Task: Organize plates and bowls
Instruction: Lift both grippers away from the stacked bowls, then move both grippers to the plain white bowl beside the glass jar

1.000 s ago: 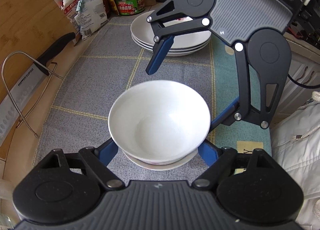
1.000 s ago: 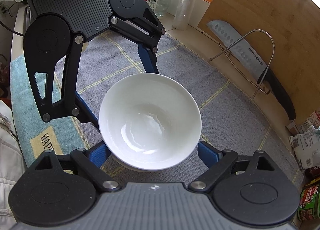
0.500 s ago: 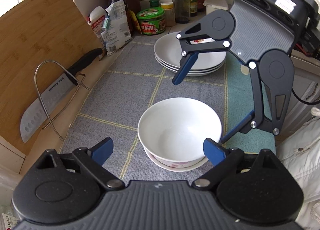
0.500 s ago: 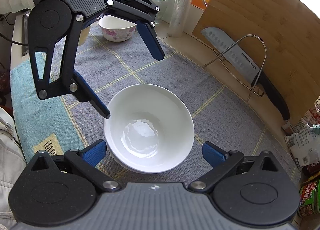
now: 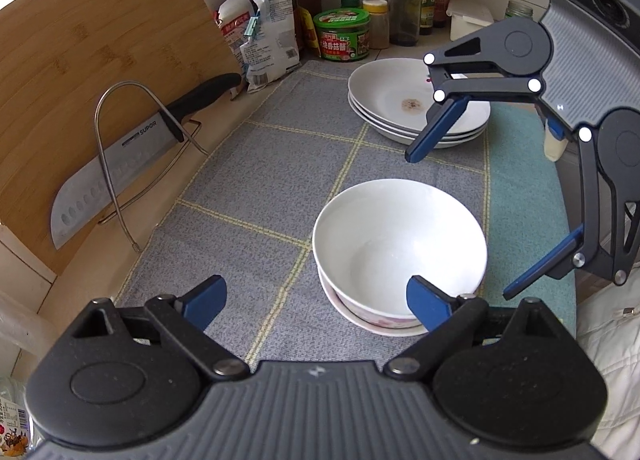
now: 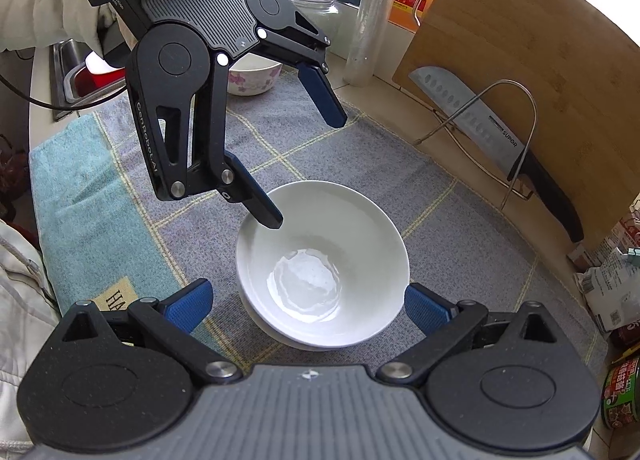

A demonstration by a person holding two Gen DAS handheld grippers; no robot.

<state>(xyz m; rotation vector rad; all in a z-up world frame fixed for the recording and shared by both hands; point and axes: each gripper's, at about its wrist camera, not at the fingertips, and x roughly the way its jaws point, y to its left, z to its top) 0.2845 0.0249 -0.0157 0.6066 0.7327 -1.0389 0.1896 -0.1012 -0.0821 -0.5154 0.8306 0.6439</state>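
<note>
The bowl (image 5: 400,244) sits nested in another on the mat (image 5: 256,187), bare cloth all round. Left gripper (image 5: 316,300) and right gripper (image 6: 308,306) gape wide, gripping nothing.

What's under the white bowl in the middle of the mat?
Another bowl: its rim and pink-flowered wall show beneath the white bowl nested in it. Its inside and base are covered.

A bamboo cutting board (image 5: 80,71) leans against the wall, with a knife (image 5: 132,163) propped on a wire rack (image 5: 116,195) in front of it. A grey checked mat (image 5: 272,179) covers the counter. Bottles (image 5: 404,7), a green tub (image 5: 341,35) and packets (image 5: 268,35) crowd the far corner.
</note>
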